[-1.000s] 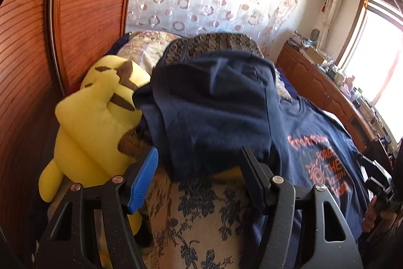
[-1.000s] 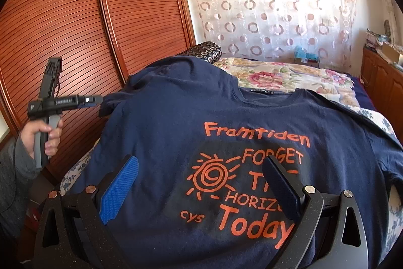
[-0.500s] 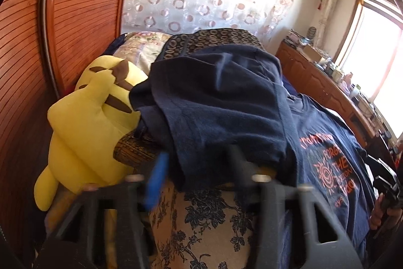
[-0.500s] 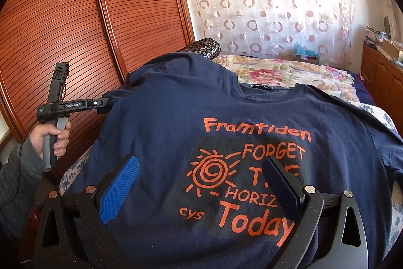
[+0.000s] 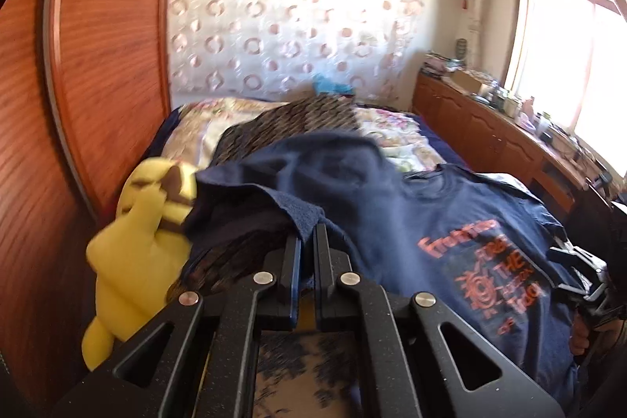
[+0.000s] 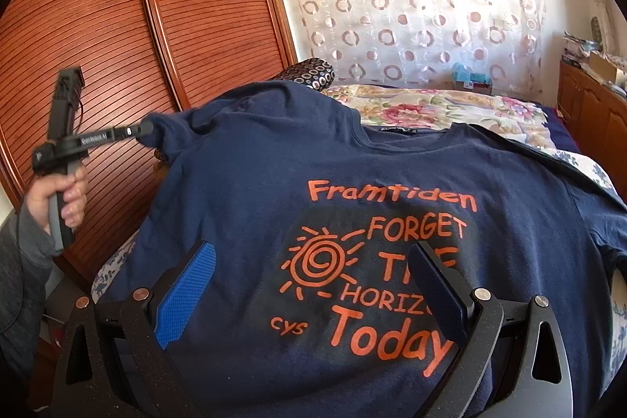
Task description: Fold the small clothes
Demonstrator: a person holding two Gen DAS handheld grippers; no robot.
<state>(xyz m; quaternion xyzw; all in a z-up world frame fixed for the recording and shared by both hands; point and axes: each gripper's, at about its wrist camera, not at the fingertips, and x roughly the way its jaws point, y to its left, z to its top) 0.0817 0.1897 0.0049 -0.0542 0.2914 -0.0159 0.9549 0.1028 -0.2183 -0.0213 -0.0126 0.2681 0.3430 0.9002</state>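
Observation:
A navy T-shirt (image 6: 298,159) with orange print lies face up on the bed; it also shows in the left wrist view (image 5: 462,222). My left gripper (image 5: 307,234) is shut on the hem of the shirt's left sleeve (image 5: 301,218) and lifts it off the bed. In the right wrist view the left gripper (image 6: 143,128) pinches that sleeve at the shirt's left side. My right gripper (image 6: 313,285) is open, its jaws wide apart, empty and low over the printed chest.
A yellow plush toy (image 5: 141,241) lies left of the sleeve against the wooden wardrobe doors (image 6: 117,38). A patterned pillow (image 5: 290,120) and a floral bedspread (image 6: 423,108) lie beyond the shirt. A wooden cabinet (image 5: 497,140) runs along the right.
My left gripper has closed from wide open onto the sleeve hem and raised it. The right gripper has stayed open in place over the print.

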